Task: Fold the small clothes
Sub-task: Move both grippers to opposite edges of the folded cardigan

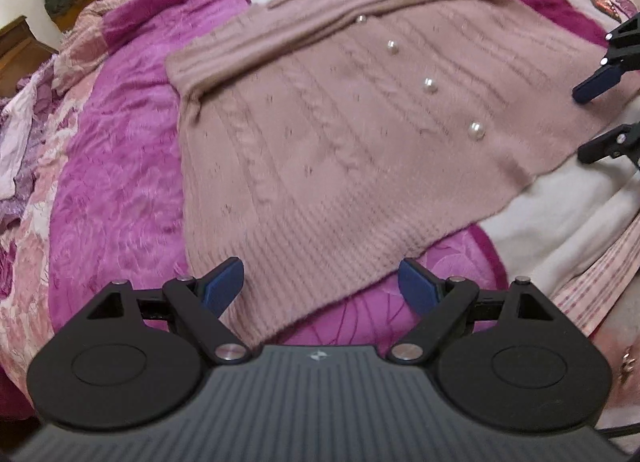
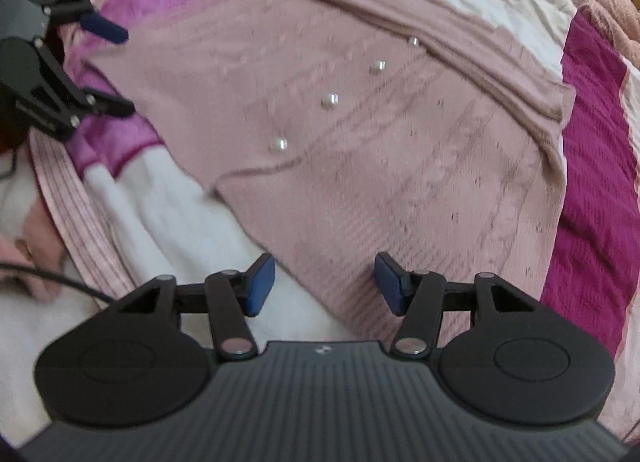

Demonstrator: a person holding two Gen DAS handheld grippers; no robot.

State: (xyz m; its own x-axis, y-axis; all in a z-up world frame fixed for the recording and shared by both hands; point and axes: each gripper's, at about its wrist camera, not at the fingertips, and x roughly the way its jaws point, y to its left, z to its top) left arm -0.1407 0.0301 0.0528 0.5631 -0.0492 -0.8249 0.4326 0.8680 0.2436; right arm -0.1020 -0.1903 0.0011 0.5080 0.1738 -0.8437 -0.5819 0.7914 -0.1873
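A: We see our left gripper [image 1: 320,288] with its jaws spread wide, nothing between them, poised over the ribbed hem of the pink cardigan [image 1: 320,133].

B: And our right gripper [image 2: 325,284] has its jaws parted too, narrower than the left, pinching nothing, above the hem's other corner.

A: The cardigan lies flat on the bed, on the magenta blanket [image 1: 120,165], with a sleeve [image 1: 304,21] folded across its top.

B: We count four pearl buttons [image 1: 430,84] down its front. A white patch [image 2: 160,213] of the bedding lies just beside its edge.
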